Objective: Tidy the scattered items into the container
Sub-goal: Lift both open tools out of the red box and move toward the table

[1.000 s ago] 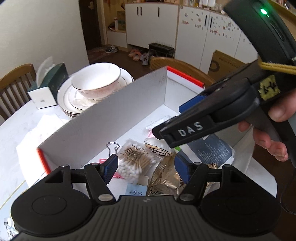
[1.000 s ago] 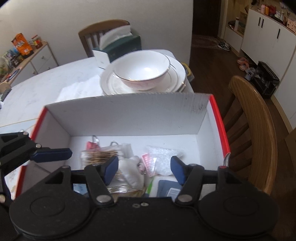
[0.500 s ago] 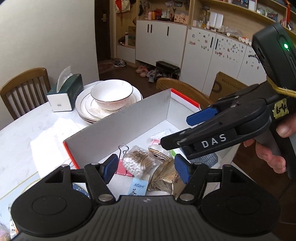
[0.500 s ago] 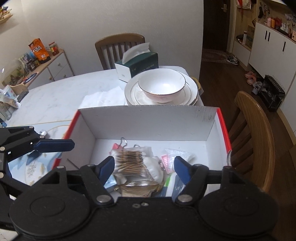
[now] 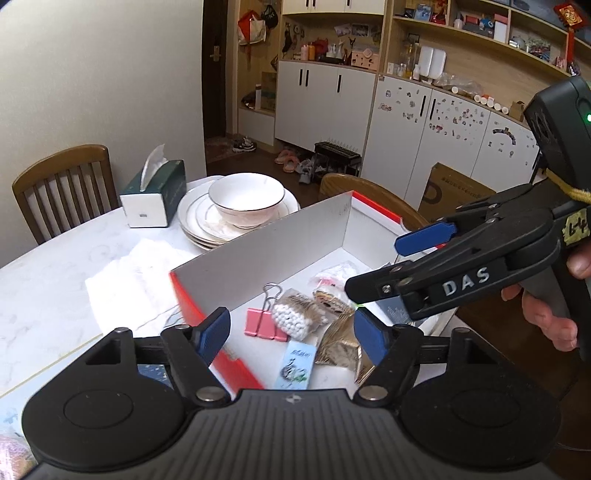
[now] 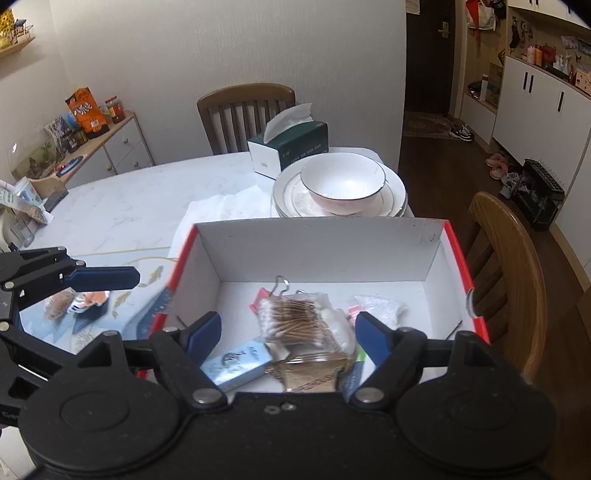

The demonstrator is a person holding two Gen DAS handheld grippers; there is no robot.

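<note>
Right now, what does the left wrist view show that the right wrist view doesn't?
Left wrist only: the hand gripping the right claw, and the wall shelves.
Right wrist only: the sideboard with snacks, and a packet on the table outside the box.
Both: the red-edged box, cotton swabs, pink binder clip, bowl and tissue box.

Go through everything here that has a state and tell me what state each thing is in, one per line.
left claw: open, jaws just widened, nothing between them
right claw: open, jaws just widened, empty, above the box
box: lidless, holding items
cotton swab pack: lying in the box on other packets
pink binder clip: lying flat in the box
bowl: upright, empty, on stacked plates
tissue box: open, tissue sticking out
</note>
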